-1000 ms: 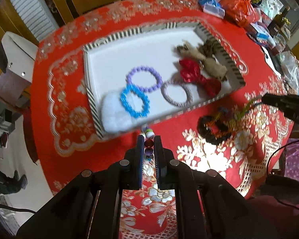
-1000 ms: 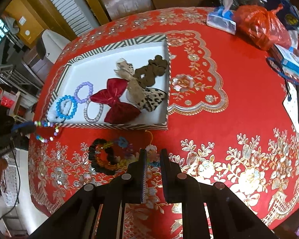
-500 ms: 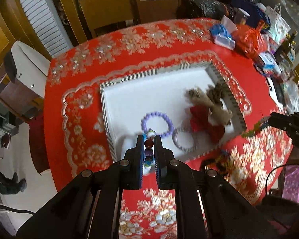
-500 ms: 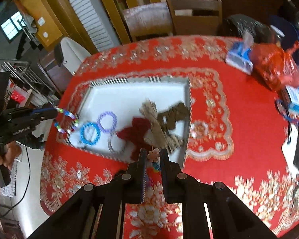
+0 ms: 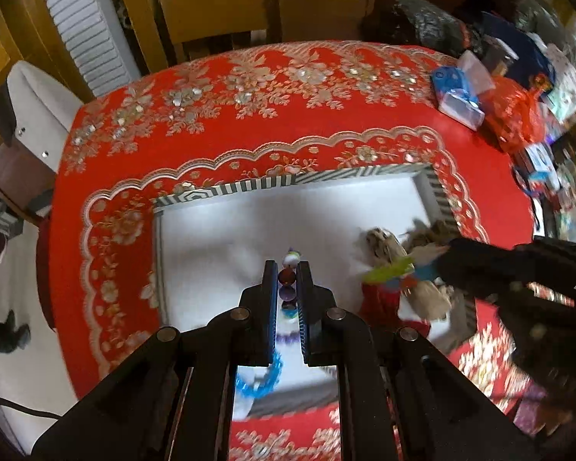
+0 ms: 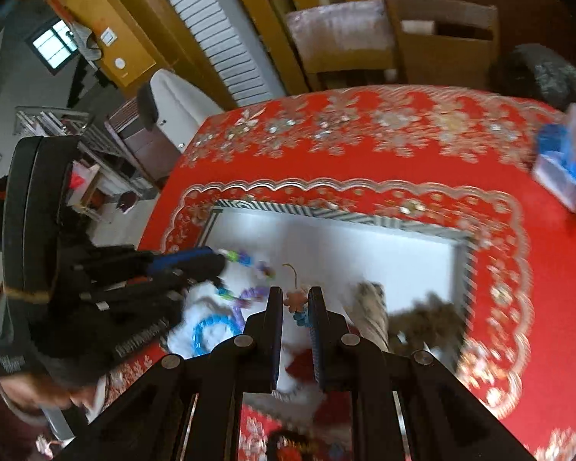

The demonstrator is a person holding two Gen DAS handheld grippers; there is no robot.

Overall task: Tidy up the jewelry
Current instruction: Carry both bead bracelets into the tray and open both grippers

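Note:
My left gripper (image 5: pixel 287 269) is shut on a multicoloured bead bracelet (image 5: pixel 287 277) and hangs over the white tray (image 5: pixel 249 186) with the striped rim. My right gripper (image 6: pixel 293 296) is shut on a colourful charm bracelet (image 6: pixel 292 302), also above the tray (image 6: pixel 326 219). The right wrist view shows the left gripper (image 6: pixel 220 259) with its beads (image 6: pixel 249 265) dangling. In the tray lie a blue bracelet (image 6: pixel 211 326), a purple bracelet (image 6: pixel 249 294), a leopard bow (image 6: pixel 372 307), a brown bow (image 6: pixel 430 315) and a red bow (image 5: pixel 380 299). The right gripper (image 5: pixel 441 259) reaches in from the right.
A black scrunchie (image 6: pixel 288 445) lies on the red cloth in front of the tray. A blue tissue pack (image 5: pixel 457 96), a red bag (image 5: pixel 514 115) and clutter crowd the far right. Wooden chairs (image 5: pixel 211 7) stand behind the table. A person's hand (image 6: pixel 38 392) holds the left gripper.
Both grippers have moved forward from the near tablecloth to above the tray, each still carrying its bracelet. They now stand closer together.

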